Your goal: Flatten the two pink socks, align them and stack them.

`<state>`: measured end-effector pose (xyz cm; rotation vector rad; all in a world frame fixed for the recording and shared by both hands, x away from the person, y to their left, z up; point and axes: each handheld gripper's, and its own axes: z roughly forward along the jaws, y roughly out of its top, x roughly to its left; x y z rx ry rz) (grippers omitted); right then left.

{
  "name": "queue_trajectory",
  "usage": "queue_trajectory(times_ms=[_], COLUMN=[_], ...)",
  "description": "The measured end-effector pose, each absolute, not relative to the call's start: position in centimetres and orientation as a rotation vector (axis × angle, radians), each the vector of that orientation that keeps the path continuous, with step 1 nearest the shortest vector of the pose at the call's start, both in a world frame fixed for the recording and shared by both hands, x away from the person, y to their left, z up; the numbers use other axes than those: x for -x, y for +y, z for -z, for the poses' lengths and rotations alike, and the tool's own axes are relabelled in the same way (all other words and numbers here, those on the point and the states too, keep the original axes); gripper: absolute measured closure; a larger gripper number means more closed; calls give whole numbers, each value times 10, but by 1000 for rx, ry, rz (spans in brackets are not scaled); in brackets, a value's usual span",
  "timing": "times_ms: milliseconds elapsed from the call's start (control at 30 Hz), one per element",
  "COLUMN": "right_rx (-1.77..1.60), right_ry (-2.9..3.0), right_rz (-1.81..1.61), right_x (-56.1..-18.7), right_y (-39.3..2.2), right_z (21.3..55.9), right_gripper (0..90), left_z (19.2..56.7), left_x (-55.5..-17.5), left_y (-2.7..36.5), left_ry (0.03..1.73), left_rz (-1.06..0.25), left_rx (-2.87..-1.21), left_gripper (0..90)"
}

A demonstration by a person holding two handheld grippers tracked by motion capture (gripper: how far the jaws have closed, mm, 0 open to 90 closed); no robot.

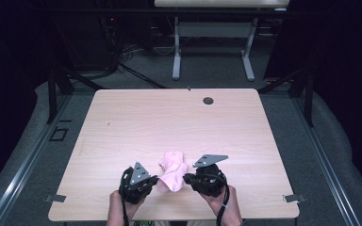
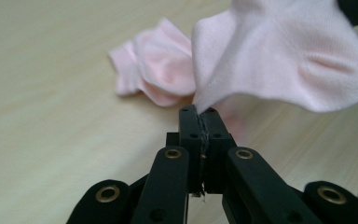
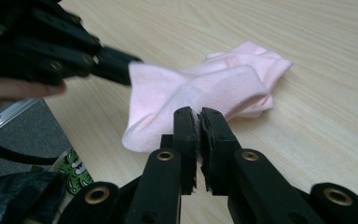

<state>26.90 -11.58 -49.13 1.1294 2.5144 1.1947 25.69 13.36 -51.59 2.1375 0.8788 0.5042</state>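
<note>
Looking at the high view: both grippers are sitting at the near edge of the table (image 1: 122, 117), left gripper (image 1: 154, 180) and right gripper (image 1: 186, 177) each pinching an opposite side of a pink sock (image 1: 173, 178) stretched between them, with a second pink sock (image 1: 172, 158) lying just behind it on the wood. Count: two socks, two grippers, one table. Left gripper view: the left gripper (image 2: 200, 116) is fully clamped, jaws pressed together on a thin edge of the lifted sock (image 2: 279, 60), which is hanging clear of the surface; the other sock (image 2: 154, 70) is resting crumpled beyond it. Right gripper view: the right gripper (image 3: 199, 116) is also closed tight, nipping the near edge of the held sock (image 3: 191, 98), while the left one is gripping its far corner; the second sock (image 3: 256, 60) is lying behind, touching it. Judging progress: pickup looks done, both grips set; whatever pairing or folding is intended is looking mostly still ahead.
</note>
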Motion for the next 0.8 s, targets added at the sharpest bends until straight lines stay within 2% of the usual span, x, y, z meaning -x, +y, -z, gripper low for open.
queue_trajectory(times_ms=[100,167,267,400,467,533,567,600,633,700,800], right_rx=[-1087,-1092,-1112,-1143,-1142,-1142,-1139,-1158,-1157,-1174,-1222], right_ry=[2514,2517,2555,2614,2647,2656,2665,2653,2636,2621,2570], right_rz=[-1194,-1167,-1081,-975,-934,-902,-899,-911,-930,-963,-983], right_x=[-267,-269,-273,-275,-275,-274,-274,-273,-273,-273,-273], right_y=[-115,-116,-122,-131,-135,-139,-141,-143,-145,-150,-153], right_z=[489,494,509,532,542,548,548,548,547,543,537], right_gripper=[849,849,848,845,837,808,758,698,645,613,606], left_z=[498,500,521,550,555,553,550,546,543,536,533], left_x=[-248,-244,-243,-239,-238,-238,-239,-241,-244,-251,-263], left_y=[130,121,105,92,92,100,107,114,122,135,146], left_ry=[792,750,715,712,730,742,766,790,818,877,966], left_rz=[-638,-645,-593,-463,-409,-361,-362,-347,-332,-345,-356], left_rx=[-2204,-2268,-2366,-2404,-2391,-2352,-2317,-2281,-2249,-2212,-2189], left_gripper=[893,892,891,881,786,581,506,468,438,418,424])
